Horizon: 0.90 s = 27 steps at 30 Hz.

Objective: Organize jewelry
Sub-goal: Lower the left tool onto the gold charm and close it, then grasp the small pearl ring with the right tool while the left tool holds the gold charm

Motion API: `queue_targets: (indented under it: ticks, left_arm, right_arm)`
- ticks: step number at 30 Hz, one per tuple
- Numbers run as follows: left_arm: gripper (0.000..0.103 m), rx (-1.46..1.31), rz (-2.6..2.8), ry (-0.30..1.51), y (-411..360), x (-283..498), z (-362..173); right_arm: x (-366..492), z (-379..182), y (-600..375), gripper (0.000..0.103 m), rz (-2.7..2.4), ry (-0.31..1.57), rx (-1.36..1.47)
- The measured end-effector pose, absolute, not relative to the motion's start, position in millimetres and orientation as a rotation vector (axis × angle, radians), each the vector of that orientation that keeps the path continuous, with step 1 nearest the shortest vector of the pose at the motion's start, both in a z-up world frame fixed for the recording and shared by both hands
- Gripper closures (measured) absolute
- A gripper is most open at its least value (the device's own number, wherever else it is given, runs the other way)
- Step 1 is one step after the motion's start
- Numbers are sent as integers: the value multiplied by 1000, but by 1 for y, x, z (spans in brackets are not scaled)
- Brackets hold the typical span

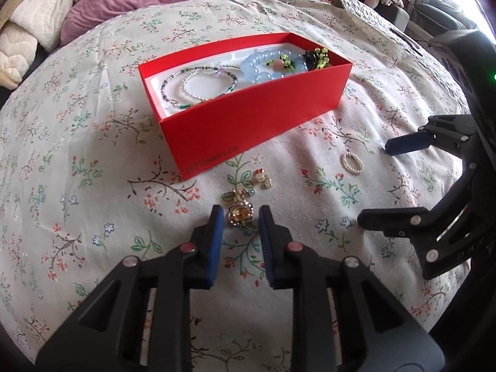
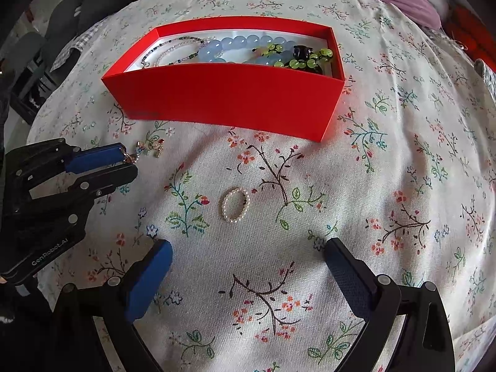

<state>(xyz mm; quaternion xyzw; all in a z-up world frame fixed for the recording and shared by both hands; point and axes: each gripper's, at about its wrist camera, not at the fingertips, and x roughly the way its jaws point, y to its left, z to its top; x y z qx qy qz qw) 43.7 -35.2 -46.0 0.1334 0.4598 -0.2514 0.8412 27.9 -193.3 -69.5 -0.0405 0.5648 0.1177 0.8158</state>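
Now left gripper (image 1: 239,217) narrowed around gold charm (image 1: 239,214), contact unclear; right gripper (image 2: 248,252) wide open, empty.

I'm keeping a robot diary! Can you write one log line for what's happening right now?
left gripper: fingers around gold charm, grip unclear | right gripper: open above pearl ring | red box: holds bracelets

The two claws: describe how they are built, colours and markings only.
Both the left claw and right claw have black angular plastic frames with cut-out openings, round silver rivets at the pivots and flat blue textured pads lining the fingers. White "GenRobot.AI" lettering runs along the left claw's body. No cables or sleeves show.
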Motion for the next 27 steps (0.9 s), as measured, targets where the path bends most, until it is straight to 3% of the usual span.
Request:
queue_targets:
  ticks: [8,10,17,20,27]
  left_arm:
    - [78,288,-545,957,-39,44,-46]
    - [86,283,-554,953,-40,44,-44]
    - [86,271,-576,937,-39,40,-36]
    - [86,242,-575,929,-34,41,-29]
    - [86,165,-567,929,-20,48,-17]
  right_arm:
    - [29,-69,-195,3,250,1204,-87]
    - [29,-69,-195,3,250,1203,-86]
    - [33,-67,-201,4,251,1172,-61]
    - [34,-66,-204,8,258,1155,-60]
    - [36,-65,-202,32,300,1101,-100]
